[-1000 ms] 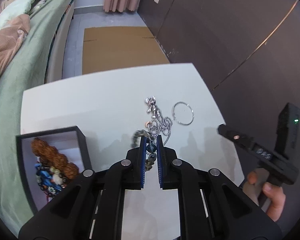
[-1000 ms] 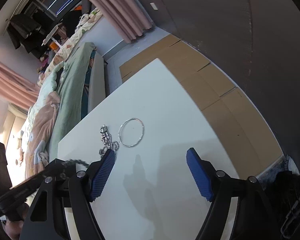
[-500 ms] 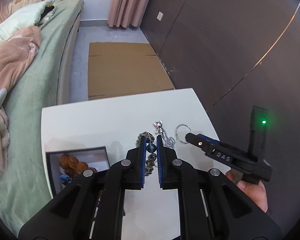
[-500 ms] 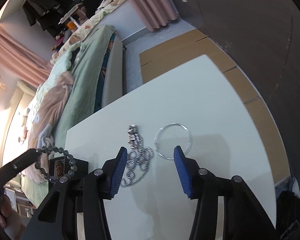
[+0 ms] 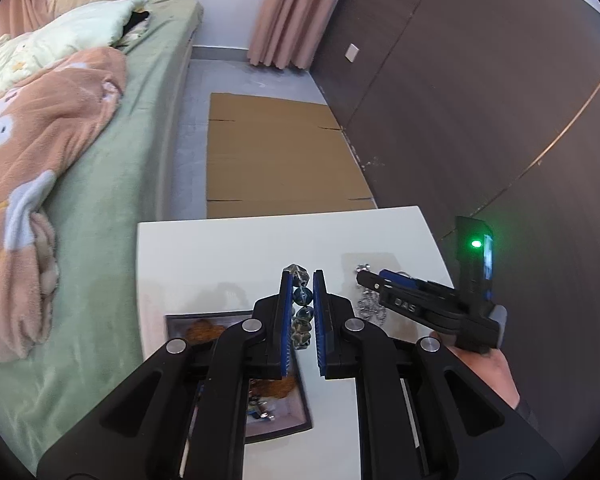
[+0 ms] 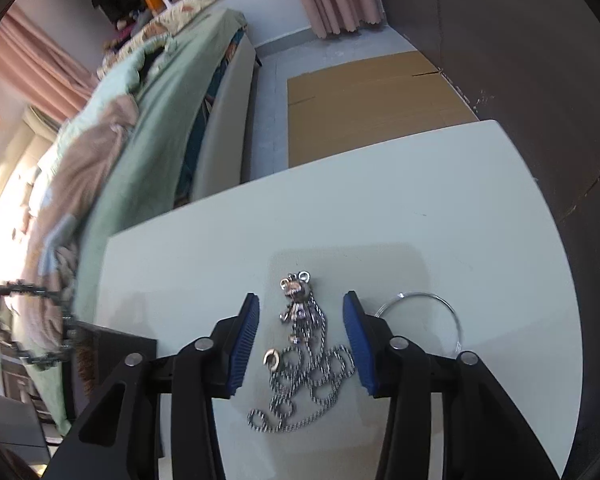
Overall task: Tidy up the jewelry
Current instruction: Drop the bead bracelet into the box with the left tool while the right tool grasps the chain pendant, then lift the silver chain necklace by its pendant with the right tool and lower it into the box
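Jewelry sorting, partly done: beaded bracelets boxed, one in transit, two pieces left.

Left gripper (image 5: 301, 312) clamps a dark beaded bracelet (image 5: 302, 316) above the black box (image 5: 236, 316), which holds brown and blue beads. Right gripper (image 6: 300, 340), jaws closing, straddles the silver bear-pendant chain (image 6: 304, 356) without touching it; thin silver hoop (image 6: 440, 320) just beside. White tabletop (image 6: 380, 208): bare far half, bed along left edge, box at near-left corner.
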Demonstrator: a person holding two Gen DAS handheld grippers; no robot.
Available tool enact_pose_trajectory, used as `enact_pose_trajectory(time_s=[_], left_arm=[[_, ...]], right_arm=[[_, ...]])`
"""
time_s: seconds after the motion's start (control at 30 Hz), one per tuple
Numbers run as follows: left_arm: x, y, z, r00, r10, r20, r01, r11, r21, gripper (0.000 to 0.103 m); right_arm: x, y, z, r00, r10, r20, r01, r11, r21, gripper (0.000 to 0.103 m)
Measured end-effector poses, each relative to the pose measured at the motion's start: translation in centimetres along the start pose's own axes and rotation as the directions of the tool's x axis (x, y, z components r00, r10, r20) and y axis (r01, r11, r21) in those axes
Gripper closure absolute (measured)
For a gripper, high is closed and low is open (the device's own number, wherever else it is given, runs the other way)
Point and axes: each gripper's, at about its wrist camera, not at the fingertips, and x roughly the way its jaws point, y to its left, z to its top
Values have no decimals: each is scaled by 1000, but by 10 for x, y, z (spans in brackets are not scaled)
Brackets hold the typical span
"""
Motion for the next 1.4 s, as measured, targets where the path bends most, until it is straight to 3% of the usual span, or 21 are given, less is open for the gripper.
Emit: enact_pose_trajectory(time_s=[0.07, 0.13, 0.17, 0.2, 0.33, 0.53, 0.57, 0.6, 0.63, 0.67, 0.97, 1.4], left_arm=[[-7, 6, -1, 1000, 10, 8, -10, 1000, -3, 92], [-14, 10, -2, 1000, 18, 18, -18, 1000, -12, 92], [-17, 13, -2, 1000, 19, 22, -19, 1000, -18, 92], [-19, 15, -2, 1000, 19, 25, -19, 1000, -23, 92], [-29, 22, -13, 999, 9, 34, -8, 999, -47, 92], [-31, 32, -26, 1000, -10, 12, 10, 997, -81, 92], [-31, 33, -28, 1000, -16, 1, 16, 996, -84, 90], [-30, 34, -30, 1000, -11, -8, 11, 996, -83, 71], [-33, 35, -32, 1000, 7, 1, -7, 997, -78, 43], [-40, 36, -35, 999, 16, 33, -13, 997, -73, 33], [-67, 59, -49, 996, 32, 79, -21, 991, -134, 13], [-99, 80, -53, 987, 49, 155, -21, 984, -177, 9]], right_arm=[[5, 11, 1, 998, -55, 13, 56, 997, -53, 64], [8, 23, 0, 991, -131, 19, 133, 985, -109, 75], [8, 26, -2, 984, -176, 26, 178, 975, -133, 88], [8, 28, -3, 979, -203, 31, 205, 967, -150, 89], [0, 23, -10, 990, -139, -4, 137, 980, -141, 89], [-44, 29, -21, 997, -31, 68, 39, 992, -122, 89], [-52, 32, -21, 996, -25, 81, 35, 991, -127, 89], [-62, 34, -21, 995, -14, 96, 27, 991, -132, 89], [-75, 39, -22, 993, 3, 116, 13, 990, -141, 89], [-85, 45, -21, 991, 7, 131, 13, 989, -150, 89], [-193, 111, -7, 951, 62, 304, 24, 962, -271, 89], [-296, 190, -1, 885, 139, 445, 45, 925, -378, 89]])
